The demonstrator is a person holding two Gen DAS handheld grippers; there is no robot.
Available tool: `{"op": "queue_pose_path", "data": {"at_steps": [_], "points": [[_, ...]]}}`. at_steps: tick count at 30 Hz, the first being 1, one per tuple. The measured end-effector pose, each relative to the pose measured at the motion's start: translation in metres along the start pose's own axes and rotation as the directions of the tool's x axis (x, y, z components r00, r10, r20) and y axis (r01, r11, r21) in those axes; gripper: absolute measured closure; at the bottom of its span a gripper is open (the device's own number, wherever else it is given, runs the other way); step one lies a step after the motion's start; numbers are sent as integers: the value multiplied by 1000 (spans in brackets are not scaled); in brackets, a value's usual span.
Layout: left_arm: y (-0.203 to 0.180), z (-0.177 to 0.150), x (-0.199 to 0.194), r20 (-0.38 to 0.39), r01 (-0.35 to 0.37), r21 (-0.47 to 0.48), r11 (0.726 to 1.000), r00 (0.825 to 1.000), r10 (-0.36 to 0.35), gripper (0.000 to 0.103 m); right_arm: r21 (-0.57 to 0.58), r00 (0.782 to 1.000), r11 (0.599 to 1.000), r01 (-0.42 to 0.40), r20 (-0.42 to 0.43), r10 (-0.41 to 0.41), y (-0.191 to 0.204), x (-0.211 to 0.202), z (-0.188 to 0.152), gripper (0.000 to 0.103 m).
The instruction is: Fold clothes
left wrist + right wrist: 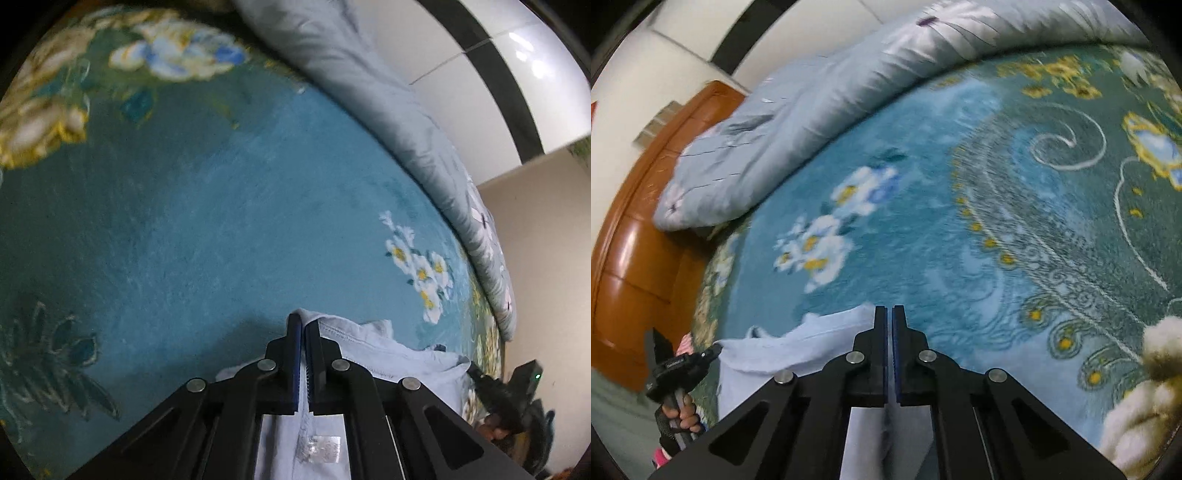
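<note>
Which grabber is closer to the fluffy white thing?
Right. The right gripper has the fluffy white thing just beside it; the left gripper sits farther off, across the light blue garment.

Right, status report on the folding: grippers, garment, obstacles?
Left gripper and right gripper both shut on shirt. Shirt over blanket. Duvet beyond, apart.

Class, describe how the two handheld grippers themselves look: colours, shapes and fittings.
Both the left gripper and right gripper are matte black, with angular linkage arms joined by round silver pins. Their narrow straight fingers carry blue ribbed pads on the inner faces.
</note>
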State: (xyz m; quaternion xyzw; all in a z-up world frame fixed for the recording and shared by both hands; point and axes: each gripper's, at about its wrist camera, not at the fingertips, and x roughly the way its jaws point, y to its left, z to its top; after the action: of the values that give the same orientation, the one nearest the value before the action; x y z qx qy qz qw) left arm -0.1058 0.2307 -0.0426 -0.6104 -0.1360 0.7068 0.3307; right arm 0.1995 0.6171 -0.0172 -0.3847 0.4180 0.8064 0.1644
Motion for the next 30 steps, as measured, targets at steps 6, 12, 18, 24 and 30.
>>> {"op": "queue_pose_path", "data": {"at_steps": [6,12,18,24,30], "points": [[31,4,-22,78,132,-122,984,989,-123,56,-10,1000,1000,-1,21,1,-10,-18,-9,100],[11,-18,-43,66,71,-8,997,995,-71,53,-57,999,997,-54,0,54,-16,-46,-43,95],[-66,-58,-3,-63,-119,280,953,988,141,53,-19,994,996,-92,-65,91,-31,-56,-90,79],[-124,-74,36,-80,-186,358,915,970,229,53,-7,986,992,-128,-105,126,-30,-66,-114,71],[-139,-73,5,142,-341,376,862,940,310,53,-24,987,991,-135,-87,133,-30,-77,-119,66]]}}
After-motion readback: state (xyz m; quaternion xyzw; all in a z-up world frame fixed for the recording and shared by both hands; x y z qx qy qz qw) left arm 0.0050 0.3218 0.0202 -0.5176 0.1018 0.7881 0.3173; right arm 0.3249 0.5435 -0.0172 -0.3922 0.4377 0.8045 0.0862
